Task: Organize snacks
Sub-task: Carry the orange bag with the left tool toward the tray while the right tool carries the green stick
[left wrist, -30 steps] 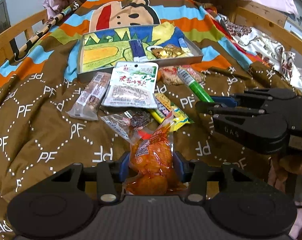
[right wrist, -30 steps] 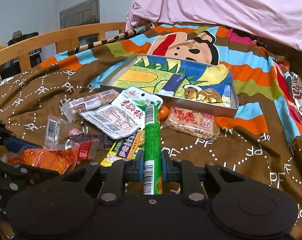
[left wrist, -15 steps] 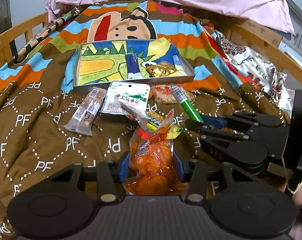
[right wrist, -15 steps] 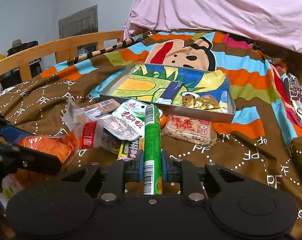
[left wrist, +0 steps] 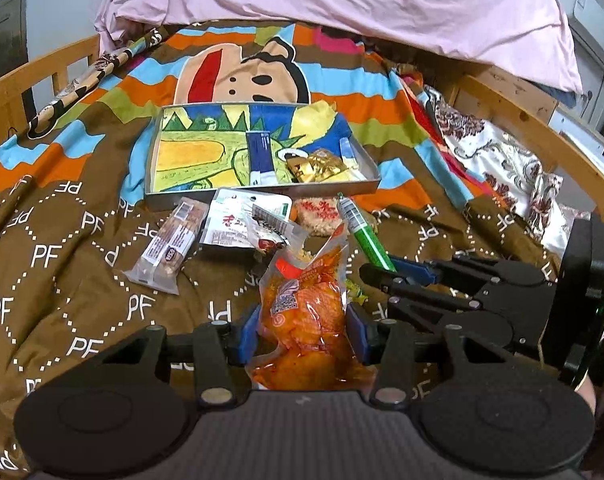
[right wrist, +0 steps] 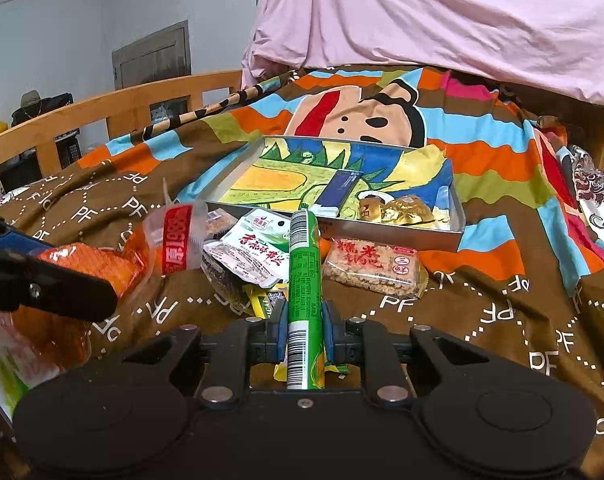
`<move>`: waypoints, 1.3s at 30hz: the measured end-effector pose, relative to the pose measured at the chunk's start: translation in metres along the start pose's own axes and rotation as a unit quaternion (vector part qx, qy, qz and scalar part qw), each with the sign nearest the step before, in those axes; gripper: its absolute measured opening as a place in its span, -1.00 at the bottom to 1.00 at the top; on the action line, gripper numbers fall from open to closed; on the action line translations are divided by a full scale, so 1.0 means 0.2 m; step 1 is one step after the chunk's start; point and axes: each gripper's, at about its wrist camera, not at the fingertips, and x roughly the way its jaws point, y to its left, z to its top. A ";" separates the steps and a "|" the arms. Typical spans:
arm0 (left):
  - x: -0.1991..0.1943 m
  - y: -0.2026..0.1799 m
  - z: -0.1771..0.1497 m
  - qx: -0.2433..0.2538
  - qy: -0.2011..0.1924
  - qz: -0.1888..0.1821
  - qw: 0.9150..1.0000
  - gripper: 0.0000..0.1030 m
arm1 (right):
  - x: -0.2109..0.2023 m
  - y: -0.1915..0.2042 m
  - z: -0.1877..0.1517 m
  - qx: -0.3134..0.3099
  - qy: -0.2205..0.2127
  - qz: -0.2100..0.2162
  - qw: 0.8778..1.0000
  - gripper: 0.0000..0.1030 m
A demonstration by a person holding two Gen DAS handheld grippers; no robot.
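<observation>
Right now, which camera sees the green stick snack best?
The right wrist view. The green stick runs up the middle there, pinched in the right gripper, with its barcodes and label facing the camera. The left wrist view shows it smaller and off to the side, its lower end hidden by the gripper.

My left matte black two-finger gripper (left wrist: 303, 330): blue rubbery pads (left wrist: 248, 330) on the inner finger faces, triangular cut-outs in the linkage arms, four silver round-headed screws, two shallow round discs on the near body with a ribbed grey plate between.

My right matte black gripper (right wrist: 304, 330): same build, blue pads (right wrist: 279, 328), silver screws, small centre screw on the near edge. Seen from the left camera, its side shows stacked black levers and a blocky black housing.
</observation>
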 end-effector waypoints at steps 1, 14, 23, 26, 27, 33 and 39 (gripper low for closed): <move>-0.01 0.00 0.01 0.000 -0.003 0.000 1.000 -0.04 | 0.00 0.00 0.00 0.001 -0.001 0.000 1.000 -0.64; -0.04 -0.02 0.03 -0.001 -0.018 -0.010 1.000 -0.04 | -0.02 -0.01 0.01 0.006 -0.010 0.000 1.000 -0.64; -0.05 -0.02 0.08 -0.014 -0.046 -0.013 0.999 -0.04 | -0.07 -0.04 0.06 0.016 -0.041 0.001 0.999 -0.64; -0.03 -0.02 0.13 -0.015 -0.058 -0.014 0.998 -0.42 | -0.08 -0.05 0.10 0.024 -0.045 0.007 0.999 -0.64; -0.02 -0.01 0.15 -0.021 -0.057 -0.020 0.998 -0.43 | -0.09 -0.06 0.11 0.024 -0.049 0.007 0.999 -0.64; 0.12 0.03 0.25 -0.051 -0.050 -0.032 0.997 -0.43 | -0.08 -0.12 0.18 0.026 -0.059 0.007 0.998 -0.64; 0.32 0.05 0.15 -0.014 0.031 -0.048 0.998 -0.40 | -0.02 -0.20 0.18 0.056 -0.025 0.011 0.998 -0.63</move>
